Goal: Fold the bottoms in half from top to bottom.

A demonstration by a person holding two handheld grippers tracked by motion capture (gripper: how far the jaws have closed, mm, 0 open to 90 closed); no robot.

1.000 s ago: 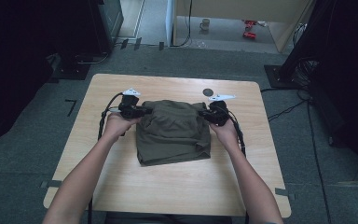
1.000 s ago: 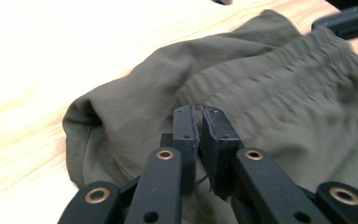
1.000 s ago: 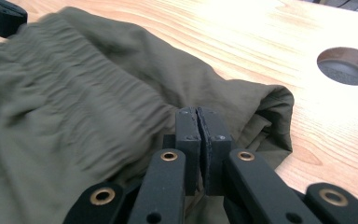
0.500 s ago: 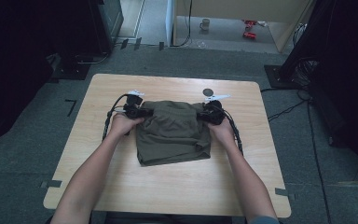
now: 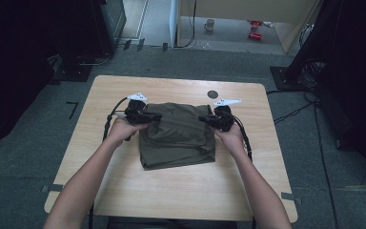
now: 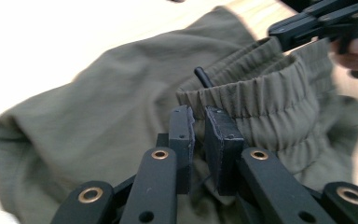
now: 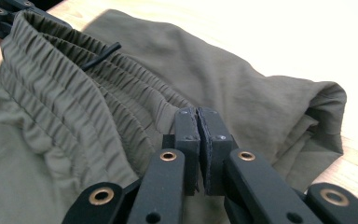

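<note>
An olive-green garment [image 5: 178, 136] with an elastic waistband lies folded in the middle of the wooden table [image 5: 171, 191]. My left gripper [image 5: 156, 117] is at its left edge. Its jaws have just been opening, and its pads [image 6: 182, 130] stand a little apart with the waistband edge [image 6: 261, 93] right at their tips. My right gripper [image 5: 203, 119] is at the garment's right edge, its pads [image 7: 189, 126] pressed together on the gathered waistband [image 7: 74, 107]. A black drawstring tip [image 7: 100, 56] pokes out of the waistband.
A small dark round spot [image 5: 212, 94] marks the table behind the garment. Cables trail from both grippers over the table's sides. On the floor beyond are a mug [image 5: 210, 24], red items [image 5: 255, 28] and dark equipment stands at both sides.
Both hands have edged slightly toward the near side along the garment's edges. The garment's shape is much the same.
</note>
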